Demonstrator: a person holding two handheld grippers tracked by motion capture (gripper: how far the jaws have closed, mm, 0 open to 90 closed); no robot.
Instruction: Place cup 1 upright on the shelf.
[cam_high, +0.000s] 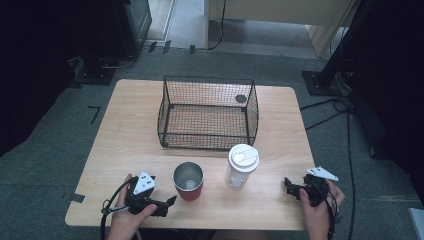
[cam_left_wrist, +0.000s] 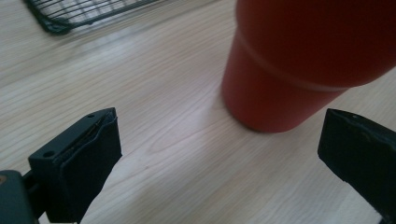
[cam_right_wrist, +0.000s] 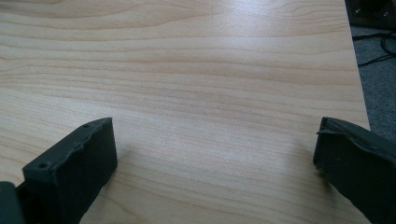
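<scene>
A red cup (cam_high: 188, 182) with a bare metal inside stands upright near the table's front edge. Right of it stands a clear bottle (cam_high: 242, 166) with a white lid. My left gripper (cam_high: 165, 194) rests low on the table just left of the cup, open and pointing at it. In the left gripper view the red cup (cam_left_wrist: 299, 60) stands just ahead of the open left gripper (cam_left_wrist: 219, 126), slightly to its right. My right gripper (cam_high: 291, 188) sits at the front right, open, apart from the bottle. The right gripper (cam_right_wrist: 215, 130) has bare wood between its jaws.
A black wire basket (cam_high: 208, 113) stands at the middle back of the wooden table (cam_high: 130, 125); its corner (cam_left_wrist: 70, 14) shows in the left gripper view. The table's right edge (cam_right_wrist: 357, 70) lies close to the right gripper, with grey floor and cables beyond.
</scene>
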